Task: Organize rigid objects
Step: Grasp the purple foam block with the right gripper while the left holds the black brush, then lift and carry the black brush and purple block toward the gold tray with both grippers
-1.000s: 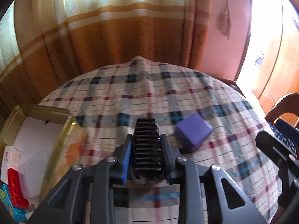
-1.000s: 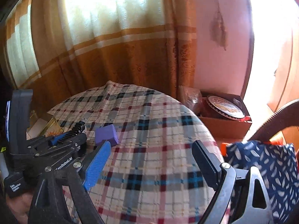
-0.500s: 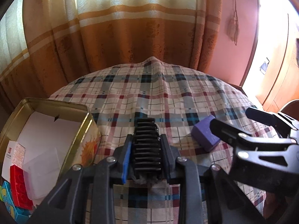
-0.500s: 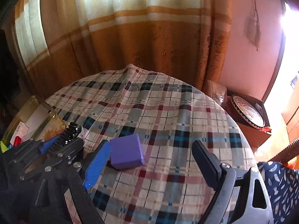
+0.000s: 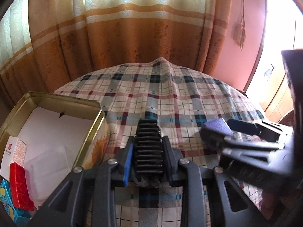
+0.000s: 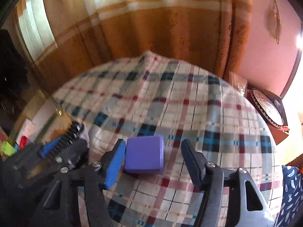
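Note:
A purple block (image 6: 144, 156) lies on the plaid tablecloth (image 6: 189, 104). My right gripper (image 6: 153, 151) straddles it and its jaws are closing: the blue left pad (image 6: 115, 162) touches the block's side, while the right finger (image 6: 191, 162) still stands apart. The left wrist view shows that block (image 5: 217, 125) at the right, inside the right gripper (image 5: 222, 130). My left gripper (image 5: 149, 145) is shut on a black ribbed piece (image 5: 149, 132). It hovers just right of an open gold tin (image 5: 98, 113).
Inside the tin lie a red brick (image 5: 19, 185), a white carton (image 5: 17, 151) and a blue box (image 5: 7, 198). Orange curtains (image 5: 132, 37) hang behind the round table. Off the table's right edge sit a cardboard box with a round tin (image 6: 269, 109) and a blue patterned bag (image 6: 291, 189).
My right gripper has swung left and down over the purple block, and its jaws have narrowed around it. The left gripper has kept its place and its hold on the black piece.

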Motion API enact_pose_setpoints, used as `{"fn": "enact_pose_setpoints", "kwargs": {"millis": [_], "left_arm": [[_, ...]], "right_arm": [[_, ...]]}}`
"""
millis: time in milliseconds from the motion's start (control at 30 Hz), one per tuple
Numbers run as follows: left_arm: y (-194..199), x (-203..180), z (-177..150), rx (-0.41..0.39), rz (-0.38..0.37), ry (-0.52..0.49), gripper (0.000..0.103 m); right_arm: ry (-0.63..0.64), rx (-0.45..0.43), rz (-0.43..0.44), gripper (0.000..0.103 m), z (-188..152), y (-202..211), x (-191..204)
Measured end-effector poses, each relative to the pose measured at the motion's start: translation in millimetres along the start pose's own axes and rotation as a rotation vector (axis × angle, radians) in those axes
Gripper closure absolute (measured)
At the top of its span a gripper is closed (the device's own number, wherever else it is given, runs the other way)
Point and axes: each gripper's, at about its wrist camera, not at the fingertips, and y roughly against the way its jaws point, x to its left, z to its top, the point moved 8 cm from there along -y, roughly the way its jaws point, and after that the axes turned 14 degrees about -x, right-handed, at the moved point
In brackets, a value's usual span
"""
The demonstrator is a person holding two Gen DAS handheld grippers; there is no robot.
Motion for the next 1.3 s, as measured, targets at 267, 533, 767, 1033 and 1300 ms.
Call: {"fn": "enact_pose_setpoints", "kwargs": {"millis": [267,533,767,1033,1300], "left_arm": [[2.4,0.9,-0.9,-0.003,0.0,-0.006,0.076],[19.4,-1.6,-7.9,-0.018,-0.012,-0.025,0.076],[42.4,-0.3,-12.9,-0.055,-0.014,-0.028,0.076],[72.9,4.6,-15.5,-0.132,-0.003,-0.033,0.076],[86.4,12.8,-16.8,-0.163,0.007,-0.016,0.076]], "right_arm": [[0.025,-0.015,-0.052,0.06,-6.3,8.3,-0.3],[-0.059,-0.06,-0.068,0.06,-14.2,37.5,-6.9],[-0.032,-0.117,-0.112,0.06,-16.6,62.9,2.7],[-0.044,-0.174,-0.115,0.06,-21.3,83.0,10.3],[-0.045,-0.238,-0.112,0.06,-25.1,101.3,18.6]]}}
